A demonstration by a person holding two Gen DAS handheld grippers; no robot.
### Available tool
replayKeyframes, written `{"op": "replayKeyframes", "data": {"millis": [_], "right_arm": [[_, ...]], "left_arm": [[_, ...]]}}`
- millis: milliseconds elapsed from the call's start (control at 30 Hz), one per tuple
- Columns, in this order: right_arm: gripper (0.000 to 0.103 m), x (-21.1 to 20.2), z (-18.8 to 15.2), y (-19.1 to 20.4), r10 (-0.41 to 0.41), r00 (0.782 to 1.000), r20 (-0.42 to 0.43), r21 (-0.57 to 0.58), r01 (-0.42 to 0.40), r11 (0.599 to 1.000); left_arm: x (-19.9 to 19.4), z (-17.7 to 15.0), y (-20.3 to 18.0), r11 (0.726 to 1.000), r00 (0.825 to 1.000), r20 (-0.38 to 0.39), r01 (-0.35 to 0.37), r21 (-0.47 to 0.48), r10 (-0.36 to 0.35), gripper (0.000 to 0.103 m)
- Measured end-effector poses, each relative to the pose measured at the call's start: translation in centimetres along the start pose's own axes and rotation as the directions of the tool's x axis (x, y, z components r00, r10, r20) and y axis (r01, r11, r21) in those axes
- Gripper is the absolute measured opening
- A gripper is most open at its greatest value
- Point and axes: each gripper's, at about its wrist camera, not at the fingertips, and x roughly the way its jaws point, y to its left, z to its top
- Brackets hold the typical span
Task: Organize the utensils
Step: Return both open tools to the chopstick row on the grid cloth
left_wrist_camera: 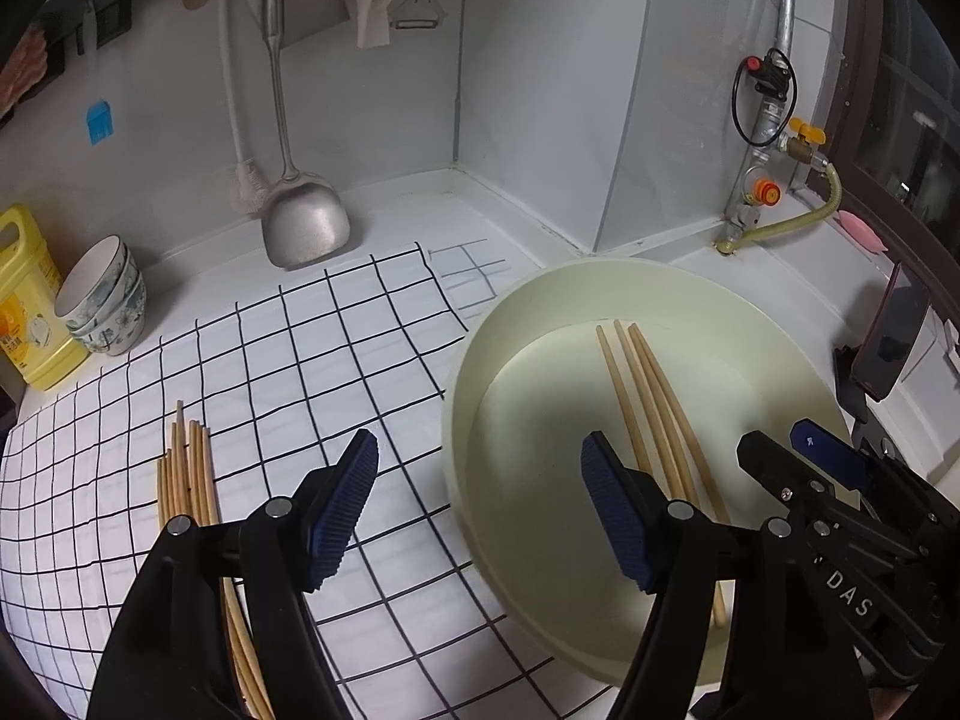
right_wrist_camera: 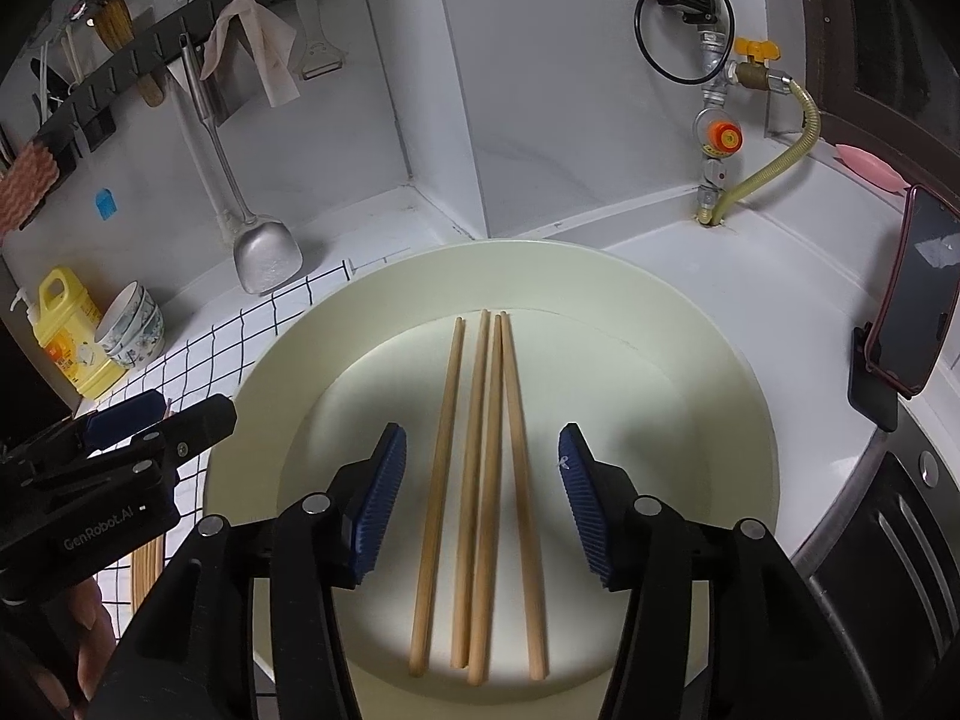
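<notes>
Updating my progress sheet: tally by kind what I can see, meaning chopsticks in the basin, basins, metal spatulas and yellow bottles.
Chopsticks in basin: 4
Basin: 1
Metal spatula: 1
Yellow bottle: 1
Total: 7
Pile on the checked cloth: partly hidden, not counted.

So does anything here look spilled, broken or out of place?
Nothing is spilled or broken. The only untidy bit: the chopsticks are split. Four lie in the cream basin, slightly fanned, while another bundle lies on the checked cloth. Both grippers are open and empty.
</notes>
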Motion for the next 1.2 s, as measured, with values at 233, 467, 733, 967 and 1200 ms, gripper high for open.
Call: {"op": "replayKeyframes", "data": {"millis": [233,467,733,967,1200], "right_arm": [[0.056,-0.5,0.0,1.6,0.028,1.000,0.013,-0.029,-0.027,0.999],[0.062,-0.9,-0.2,3.6,0.085,0.996,0.022,-0.049,-0.084,0.995],[0.065,-1.3,-0.9,7.7,0.172,0.985,0.013,-0.113,-0.169,0.979],[0.068,-2.5,-1.8,11.6,0.262,0.965,0.006,-0.187,-0.256,0.948],[0.070,-2.1,-3.8,15.9,0.323,0.945,-0.053,-0.260,-0.326,0.909]], "left_arm": [[-1.8,-0.6,2.2,0.999,1.000,0.022,-0.005,-0.033,0.006,0.074],[-4.1,-1.7,6.0,0.996,0.998,0.033,-0.048,-0.074,0.050,0.077],[-6.5,-3.9,11.8,0.981,0.992,0.040,-0.113,-0.159,0.120,0.089],[-8.3,-6.7,16.1,0.958,0.974,0.046,-0.210,-0.198,0.223,0.094],[-8.3,-10.0,19.5,0.928,0.968,0.000,-0.242,-0.284,0.253,0.095]]}}
